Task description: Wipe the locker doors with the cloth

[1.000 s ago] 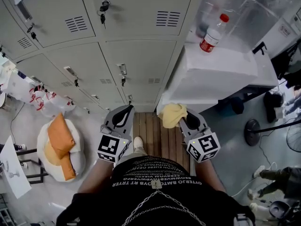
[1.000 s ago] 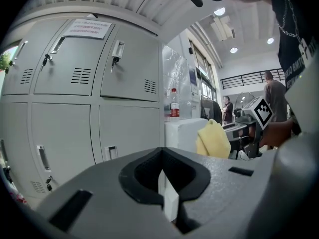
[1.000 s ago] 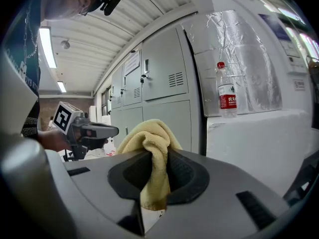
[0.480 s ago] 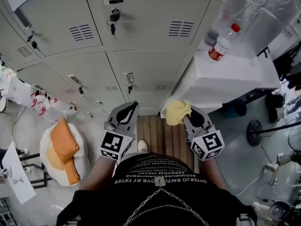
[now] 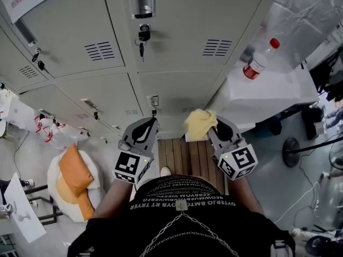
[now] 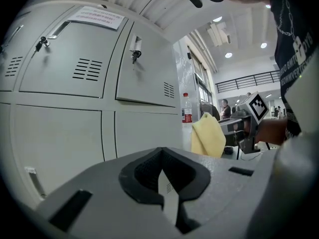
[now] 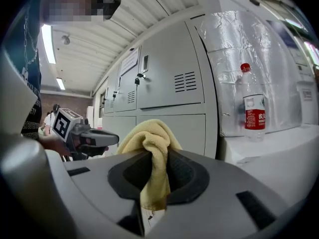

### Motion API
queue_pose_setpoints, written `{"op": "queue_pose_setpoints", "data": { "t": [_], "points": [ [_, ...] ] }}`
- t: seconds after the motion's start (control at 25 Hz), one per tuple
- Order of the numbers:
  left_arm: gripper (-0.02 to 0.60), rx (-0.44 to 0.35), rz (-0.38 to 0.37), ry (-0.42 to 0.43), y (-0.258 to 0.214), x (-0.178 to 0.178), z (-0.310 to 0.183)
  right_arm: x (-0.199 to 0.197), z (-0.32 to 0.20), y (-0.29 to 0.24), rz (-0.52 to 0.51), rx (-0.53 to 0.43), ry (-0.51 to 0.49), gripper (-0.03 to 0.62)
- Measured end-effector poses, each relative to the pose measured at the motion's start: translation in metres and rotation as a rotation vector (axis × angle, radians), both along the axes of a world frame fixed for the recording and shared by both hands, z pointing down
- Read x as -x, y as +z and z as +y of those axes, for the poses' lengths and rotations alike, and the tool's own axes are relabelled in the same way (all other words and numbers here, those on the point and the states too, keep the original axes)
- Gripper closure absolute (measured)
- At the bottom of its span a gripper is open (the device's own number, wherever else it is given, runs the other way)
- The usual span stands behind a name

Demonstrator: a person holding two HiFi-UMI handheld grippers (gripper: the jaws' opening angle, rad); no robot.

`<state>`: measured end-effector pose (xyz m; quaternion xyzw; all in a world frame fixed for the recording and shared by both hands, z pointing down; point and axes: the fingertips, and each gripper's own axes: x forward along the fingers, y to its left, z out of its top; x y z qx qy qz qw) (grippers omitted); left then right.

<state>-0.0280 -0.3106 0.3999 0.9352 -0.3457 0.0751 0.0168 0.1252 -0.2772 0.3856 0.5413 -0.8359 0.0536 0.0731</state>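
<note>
Grey locker doors (image 5: pixel 171 42) with vents, key locks and hanging keys fill the wall ahead; they also show as locker doors (image 6: pixel 84 83) and locker doors (image 7: pixel 169 83). A yellow cloth (image 5: pixel 199 123) bunches out of my right gripper (image 5: pixel 210 128), whose jaws are shut on it; the same cloth (image 7: pixel 149 148) hangs through the jaw slot. The cloth is held a little short of the lockers, not touching them. My left gripper (image 5: pixel 143 128) is shut with nothing in it, level with the right one, its jaws closed (image 6: pixel 167 183).
A white counter (image 5: pixel 278 92) juts out at the right with a water bottle (image 5: pixel 258 60) and plastic sheeting on it. An orange and white cushion (image 5: pixel 72 178) lies on the floor at the left. Wooden slats (image 5: pixel 187 157) lie underfoot.
Both grippers have risen along the lockers, and the view has tilted up so the upper doors and keys take more of the frame. The cloth stays clamped in the right gripper.
</note>
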Motion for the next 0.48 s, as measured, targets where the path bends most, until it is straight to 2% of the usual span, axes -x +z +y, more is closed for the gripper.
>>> {"op": "queue_pose_setpoints", "data": {
  "t": [0.36, 0.48],
  "points": [
    [0.577, 0.015, 0.004, -0.050, 0.007, 0.036, -0.015, 0.031, -0.027, -0.009, 0.033, -0.014, -0.046, 0.530],
    [0.577, 0.006, 0.033, -0.053, 0.001, 0.037, -0.014, 0.044, -0.028, -0.018, 0.051, -0.031, -0.082, 0.530]
  ]
}}
